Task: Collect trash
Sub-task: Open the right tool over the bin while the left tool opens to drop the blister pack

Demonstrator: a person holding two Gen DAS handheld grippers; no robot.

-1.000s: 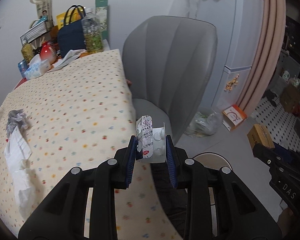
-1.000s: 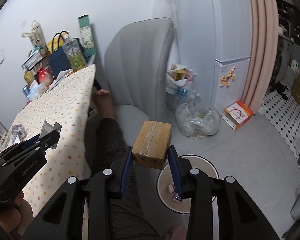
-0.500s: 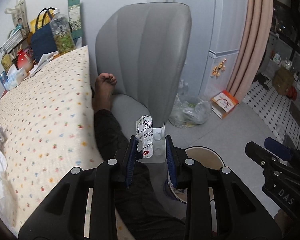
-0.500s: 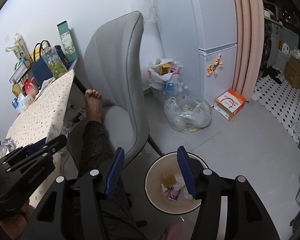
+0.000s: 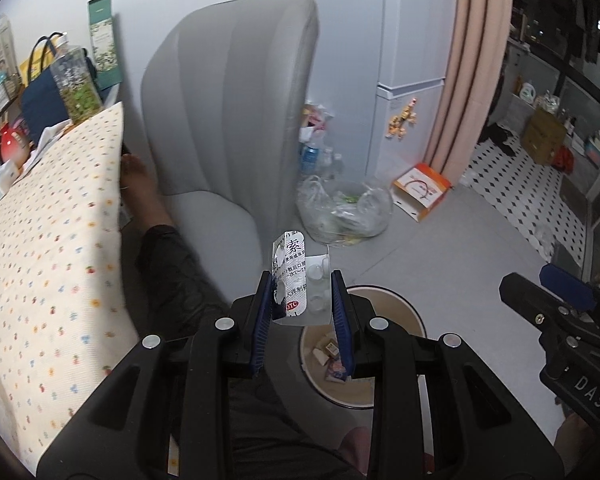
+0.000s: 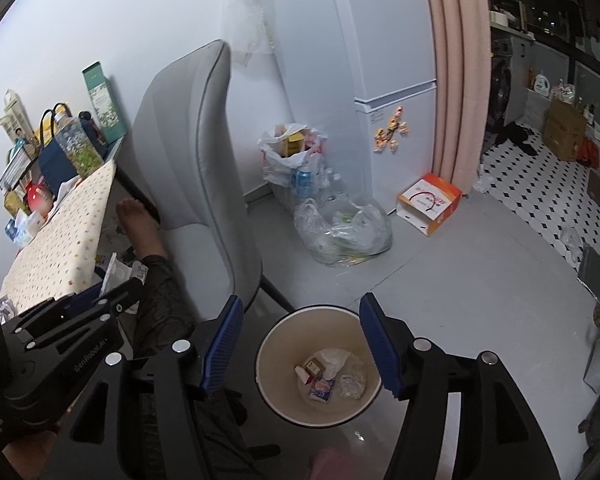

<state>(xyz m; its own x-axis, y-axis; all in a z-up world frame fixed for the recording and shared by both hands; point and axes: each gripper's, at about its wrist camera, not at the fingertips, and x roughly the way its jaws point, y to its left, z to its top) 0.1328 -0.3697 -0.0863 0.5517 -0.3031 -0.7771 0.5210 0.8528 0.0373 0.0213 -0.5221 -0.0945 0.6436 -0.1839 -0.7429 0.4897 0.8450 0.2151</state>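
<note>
My left gripper [image 5: 302,312] is shut on a silver pill blister pack [image 5: 296,280] and holds it above the near rim of a round cream trash bin [image 5: 404,312] on the floor. My right gripper [image 6: 301,344] is open and empty, right above the same bin [image 6: 278,400]. In the bin lie small boxes and wrappers [image 6: 322,376]. The left gripper also shows in the right wrist view [image 6: 112,300], and the right gripper's fingers [image 5: 564,292] show at the right of the left wrist view.
A grey chair [image 5: 228,120] stands behind the bin, with a person's leg and bare foot [image 6: 136,220] on its seat. The dotted tablecloth table [image 5: 52,240] is at left. Clear plastic bags of waste [image 6: 340,232], an orange box [image 6: 428,204] and a fridge [image 6: 380,60] stand beyond.
My right gripper has opened and the cardboard box it held is gone from its jaws. Both grippers have swung from the table toward the bin. The left still holds the blister pack.
</note>
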